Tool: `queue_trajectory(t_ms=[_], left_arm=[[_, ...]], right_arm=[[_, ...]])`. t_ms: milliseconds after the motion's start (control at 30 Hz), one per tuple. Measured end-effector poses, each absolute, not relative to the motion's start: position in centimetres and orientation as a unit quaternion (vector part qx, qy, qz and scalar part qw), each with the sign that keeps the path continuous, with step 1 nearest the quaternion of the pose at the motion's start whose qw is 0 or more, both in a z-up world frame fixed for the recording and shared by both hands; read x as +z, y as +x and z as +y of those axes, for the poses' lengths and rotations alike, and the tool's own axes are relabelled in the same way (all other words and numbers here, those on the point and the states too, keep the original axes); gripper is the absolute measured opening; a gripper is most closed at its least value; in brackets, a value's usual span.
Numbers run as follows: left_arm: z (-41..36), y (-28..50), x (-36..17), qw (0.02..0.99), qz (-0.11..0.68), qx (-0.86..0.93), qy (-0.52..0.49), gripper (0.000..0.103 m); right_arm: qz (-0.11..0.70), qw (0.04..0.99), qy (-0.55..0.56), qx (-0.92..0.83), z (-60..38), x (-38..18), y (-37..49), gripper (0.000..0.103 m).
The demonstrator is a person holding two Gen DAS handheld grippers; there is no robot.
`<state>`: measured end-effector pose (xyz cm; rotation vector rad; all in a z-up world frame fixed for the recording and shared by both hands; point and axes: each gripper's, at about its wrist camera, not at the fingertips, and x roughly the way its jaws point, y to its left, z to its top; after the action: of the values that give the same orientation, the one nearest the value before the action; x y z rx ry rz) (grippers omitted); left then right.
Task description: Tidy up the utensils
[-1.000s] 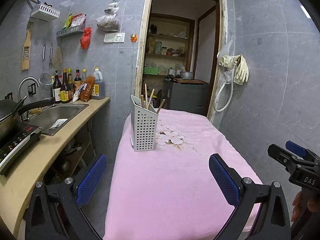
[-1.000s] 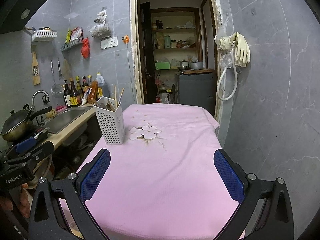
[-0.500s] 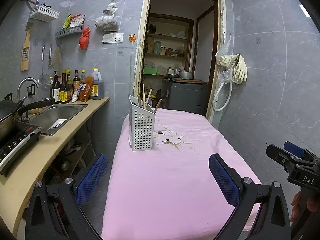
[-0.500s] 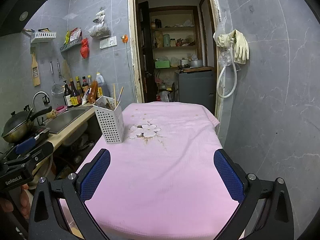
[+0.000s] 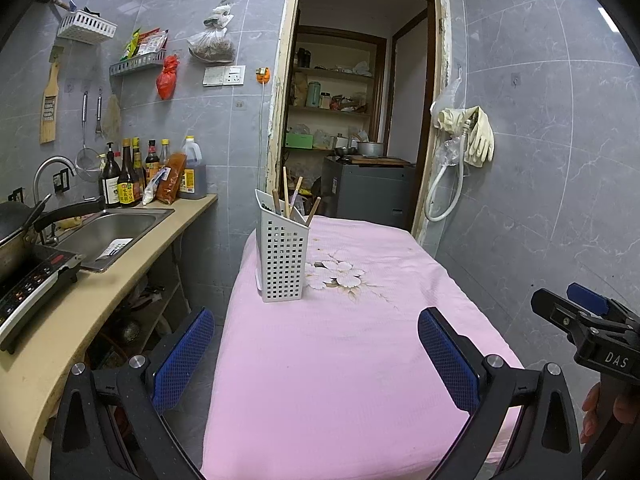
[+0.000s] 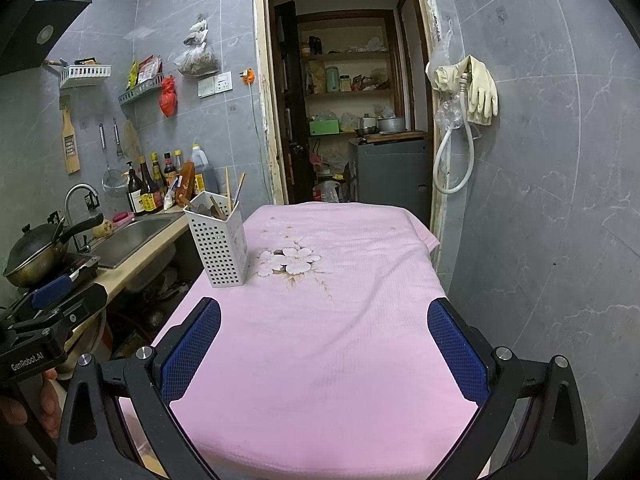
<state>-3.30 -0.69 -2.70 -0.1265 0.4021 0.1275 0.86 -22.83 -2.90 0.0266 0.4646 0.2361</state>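
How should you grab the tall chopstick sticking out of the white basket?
Probably pinch the tall chopstick near its bare top end, coming straight down from above. It stands almost upright in the white basket, whose walls hide the lower part, so only the top is free. Both grippers are open.

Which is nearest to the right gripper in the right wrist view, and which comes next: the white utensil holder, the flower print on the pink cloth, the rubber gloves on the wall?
From the right gripper, nearest first:
1. White utensil holder, ahead to the left, near the table's left edge.
2. Flower print, mid-table, just right of the holder; nearly level with it, so too close to call.
3. Rubber gloves, high on the right wall beside the doorway.
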Motion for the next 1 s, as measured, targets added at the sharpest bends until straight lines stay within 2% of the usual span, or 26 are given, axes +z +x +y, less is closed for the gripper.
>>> queue_trajectory(t_ms=[1000], left_arm=[[-0.39, -3.07, -2.73, 0.975, 0.202, 0.063, -0.064, 0.103]], right_arm=[[0.234, 0.965, 0.014, 0.117, -22.46, -3.16, 0.92, 0.102]])
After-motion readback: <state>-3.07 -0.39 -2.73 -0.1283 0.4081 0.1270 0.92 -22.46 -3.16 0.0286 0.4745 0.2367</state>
